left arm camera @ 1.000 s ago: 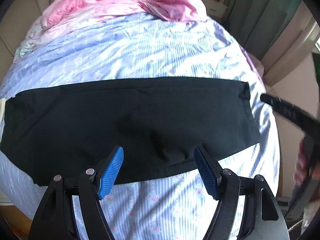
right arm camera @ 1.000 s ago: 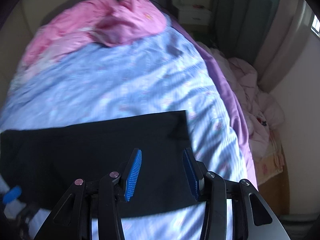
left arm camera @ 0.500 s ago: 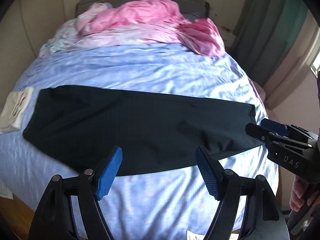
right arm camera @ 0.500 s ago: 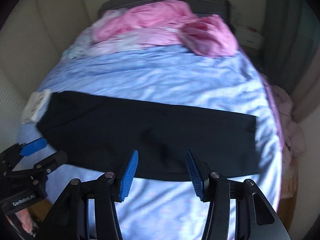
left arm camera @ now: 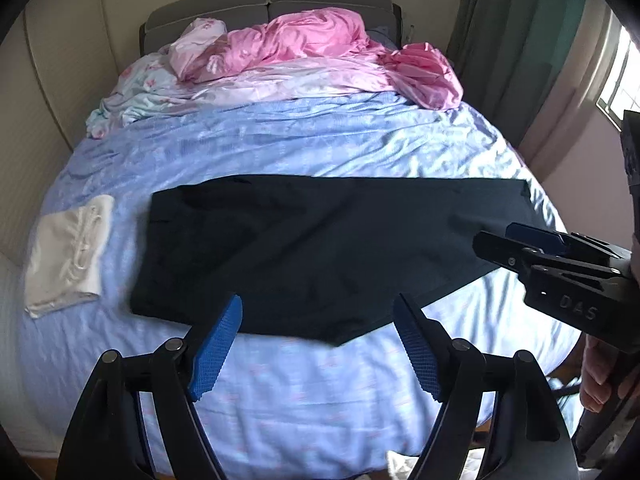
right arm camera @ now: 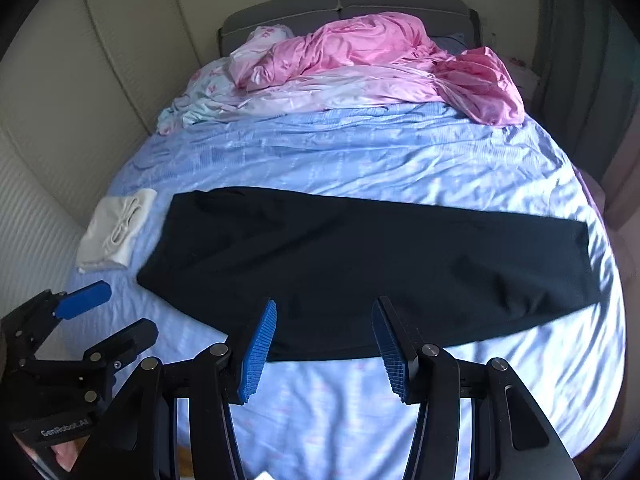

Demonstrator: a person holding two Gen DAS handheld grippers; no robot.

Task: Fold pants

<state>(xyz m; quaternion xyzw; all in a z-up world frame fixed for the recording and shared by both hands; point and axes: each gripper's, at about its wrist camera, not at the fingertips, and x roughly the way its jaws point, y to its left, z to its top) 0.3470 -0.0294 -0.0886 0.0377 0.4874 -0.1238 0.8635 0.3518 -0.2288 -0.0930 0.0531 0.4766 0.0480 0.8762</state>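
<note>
Nearest in the left wrist view, the left gripper (left arm camera: 318,344) is seen held above the near edge of the bed, its blue pads spread wide apart with nothing between them; its jaws have just been opening further. In the right wrist view, the right gripper (right arm camera: 324,344) is likewise held over the near edge, its pads apart and empty, having opened a little within the last second. Each gripper is caught in the other's view, the right one at the right edge of the left view with part of a hand (left arm camera: 600,376) beneath it. Beyond the pads, the black pants (left arm camera: 320,248) are laid flat across the blue sheet (left arm camera: 304,152), folded lengthwise into a long band running left to right, with the wider end at the left and the narrower end at the right. Just beside the left end, apart from the pants, a folded white garment (left arm camera: 68,248) is seen lying on the sheet. Farther off, crumpled pink bedding (left arm camera: 320,52) is heaped at the head of the bed, against a grey headboard (left arm camera: 272,4).
</note>
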